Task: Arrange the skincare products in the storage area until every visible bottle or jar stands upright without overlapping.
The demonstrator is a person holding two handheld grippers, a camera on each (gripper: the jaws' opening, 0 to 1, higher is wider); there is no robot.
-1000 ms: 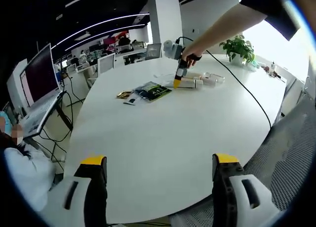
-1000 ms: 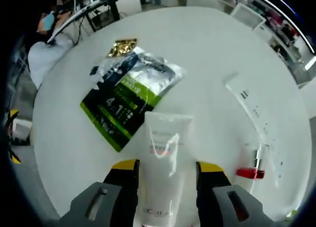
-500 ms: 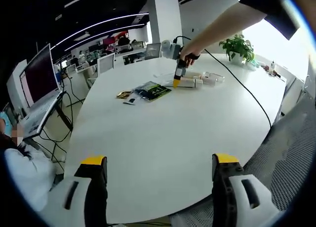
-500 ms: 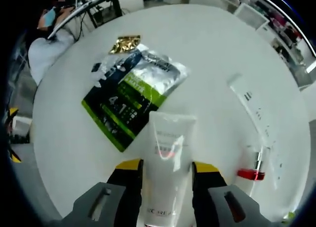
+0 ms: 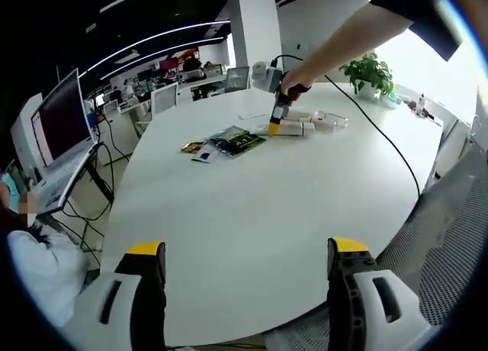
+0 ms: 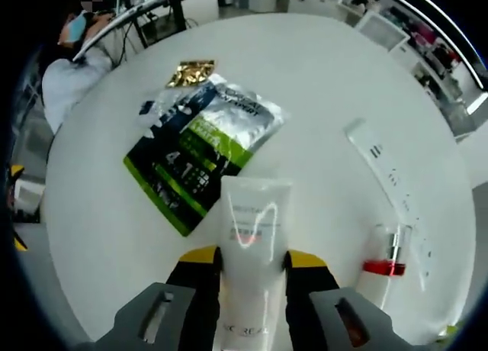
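Gripping the flat white plastic squeeze tube, the right gripper has both jaws pressed against its sides; tube lies on the round white table, beside a green-and-silver foil sachet. Left gripper hangs wide open, empty, near the table edge. Step: pickup. Next, probably lift and stand the tube on its cap.

Two tubes, one red-capped bottle (lying down), two sachets.
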